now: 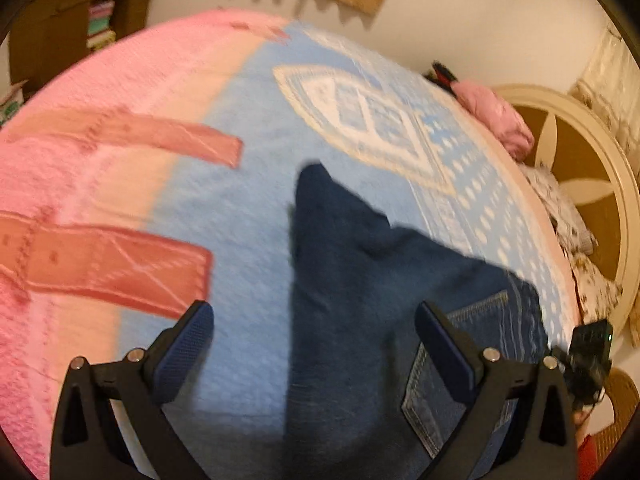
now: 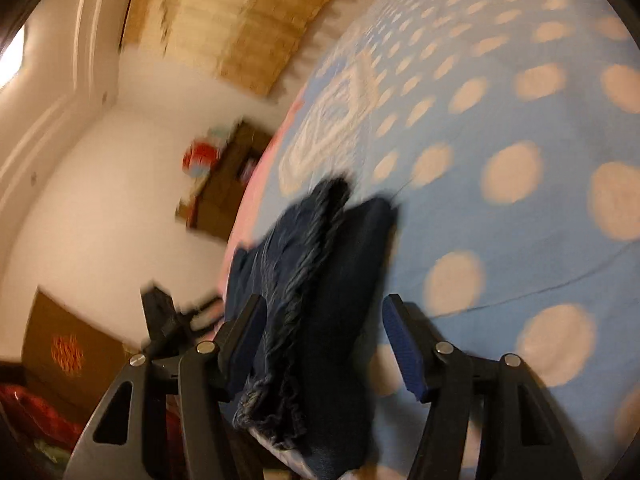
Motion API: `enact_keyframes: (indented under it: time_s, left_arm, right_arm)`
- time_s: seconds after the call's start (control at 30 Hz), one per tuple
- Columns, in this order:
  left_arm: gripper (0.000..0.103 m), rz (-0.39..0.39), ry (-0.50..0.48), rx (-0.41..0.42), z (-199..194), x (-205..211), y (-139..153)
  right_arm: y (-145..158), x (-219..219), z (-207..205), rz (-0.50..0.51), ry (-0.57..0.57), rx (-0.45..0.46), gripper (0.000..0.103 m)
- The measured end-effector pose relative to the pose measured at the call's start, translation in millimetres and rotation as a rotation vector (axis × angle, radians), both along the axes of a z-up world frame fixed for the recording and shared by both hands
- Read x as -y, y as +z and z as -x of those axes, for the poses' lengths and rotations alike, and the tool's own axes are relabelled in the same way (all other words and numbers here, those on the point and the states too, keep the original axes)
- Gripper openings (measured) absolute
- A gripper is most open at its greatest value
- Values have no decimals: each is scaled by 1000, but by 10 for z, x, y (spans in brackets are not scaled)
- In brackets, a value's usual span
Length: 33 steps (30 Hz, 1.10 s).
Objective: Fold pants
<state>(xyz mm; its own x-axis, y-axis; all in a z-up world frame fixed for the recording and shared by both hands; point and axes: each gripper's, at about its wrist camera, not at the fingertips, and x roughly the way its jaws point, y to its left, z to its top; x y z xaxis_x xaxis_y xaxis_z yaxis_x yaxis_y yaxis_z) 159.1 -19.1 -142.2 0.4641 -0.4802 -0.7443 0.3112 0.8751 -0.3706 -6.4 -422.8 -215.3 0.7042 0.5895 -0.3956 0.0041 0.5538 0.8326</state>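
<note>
Dark blue jeans (image 1: 360, 280) lie folded on a bed with a blue and pink patterned blanket (image 1: 240, 184). A back pocket with light stitching (image 1: 460, 360) shows at the right. My left gripper (image 1: 314, 330) is open above the jeans and holds nothing. In the right wrist view the jeans (image 2: 320, 300) bunch between the fingers, frayed hem edge toward the camera. My right gripper (image 2: 324, 328) is open, its jaws standing wide on either side of the cloth. The other gripper (image 2: 160, 312) shows blurred at the left.
A pink pillow (image 1: 496, 120) and a floral pillow (image 1: 560, 208) lie by the cream round headboard (image 1: 592, 168). A brown shelf (image 1: 72, 28) stands at the far left wall. A woven mat (image 2: 240, 20) hangs on the white wall. A cardboard box (image 2: 68, 352) sits low at the left.
</note>
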Motion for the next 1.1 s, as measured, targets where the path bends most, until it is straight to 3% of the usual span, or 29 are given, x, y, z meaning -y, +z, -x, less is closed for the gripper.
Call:
enact_keyframes:
  time_s: [0.07,0.1,0.13,0.23,0.3,0.37,0.43,0.47,0.53,0.6,0.67,0.73,0.77,0.97,1.1]
  left_arm:
    - [103,-14,-3,-11,-43,-10,-24]
    - [103,-25,-10,-36,-68,0,-73]
    - [103,-28,-19,-67,-92,14,-128]
    - [103,-89,-35,-49,-64,85,-119]
    - [103,-126,-45,-16,-17,91,-90]
    - [103,-125,-54,-48,-31,93,-152]
    - [103,-150,-57,-47,-12,156,-195]
    - [103,-172,-79,-36,14,221,-199]
    - [103,-131,-178,-57,89,325,-191]
    - [103,-94,-259,-68,181,413,-191]
    - [103,-174,-264,-30,223,502,-230]
    - [103,-183,-248,-20,218,518,-232]
    - [103,-177,-239,-20,208,516,-219]
    - [103,-72,-40,11,84,92,-23]
    - [103,-94,-6,-59,-55,73,-193]
  right_arm:
    - [-37,-209,-77,-28,92,-20,72]
    - [20,-320,-79,31,88,-5,82]
    - [52,-376,-88,37,106,1,82]
    - [-15,-265,-91,-194,157,3,82]
    - [-84,-85,-59,-268,133,2,81]
    - [-221,41,-39,-268,54,-62,63]
    - [-247,29,-54,-275,37,-57,61]
    - [-204,-28,-86,-238,46,-45,64]
    - [-120,-154,-110,-167,82,-29,64]
    - [-87,-228,-137,-186,123,-12,64]
    - [-69,-267,-140,-204,140,6,63]
    - [-94,-292,-153,-134,109,-29,60]
    - [-126,-269,-154,-80,76,-72,47]
    - [-64,-415,-81,27,17,-78,49]
    - [46,-452,-57,89,29,-92,45]
